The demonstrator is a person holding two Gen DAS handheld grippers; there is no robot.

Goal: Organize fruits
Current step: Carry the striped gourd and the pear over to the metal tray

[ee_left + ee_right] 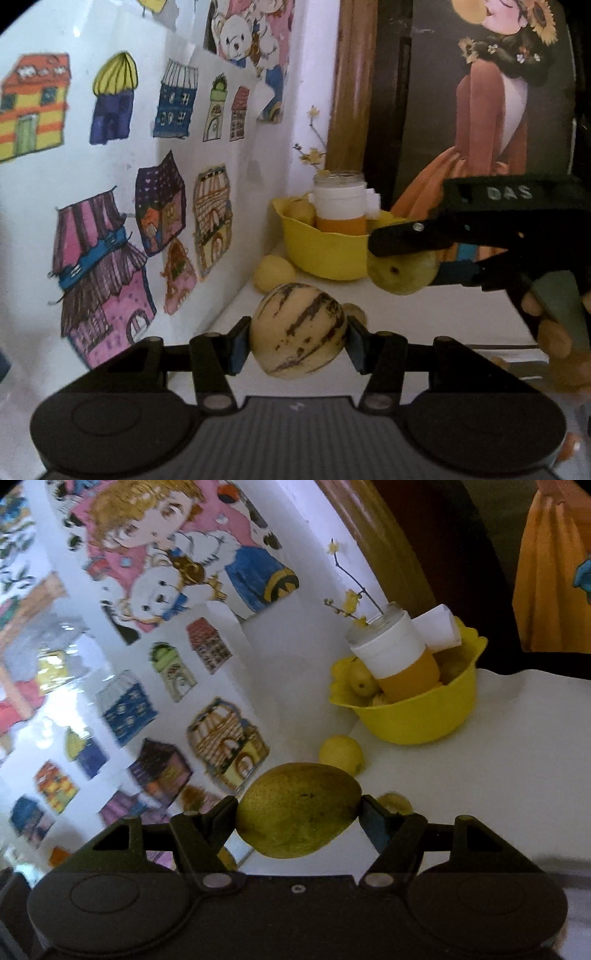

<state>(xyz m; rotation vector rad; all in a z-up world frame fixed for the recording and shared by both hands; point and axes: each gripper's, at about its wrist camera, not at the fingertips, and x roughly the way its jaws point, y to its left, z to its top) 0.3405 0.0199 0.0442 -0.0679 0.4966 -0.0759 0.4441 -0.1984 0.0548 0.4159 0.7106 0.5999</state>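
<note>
Left gripper (298,341) clamps striped melon (298,330); right gripper (298,818) clamps mango (298,808).

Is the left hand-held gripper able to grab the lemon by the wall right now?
Probably not: the left hand-held gripper is already shut on the striped melon, so nothing fits in for the lemon yet.

Cream fruit with purple stripes (298,330) hung clamped at 6 o'clock. Green-yellow mango (299,810) likewise at 6. Yellow bowl (417,720) at 1 o'clock held small fruits; lemon (341,755) lay just beside it.
</note>
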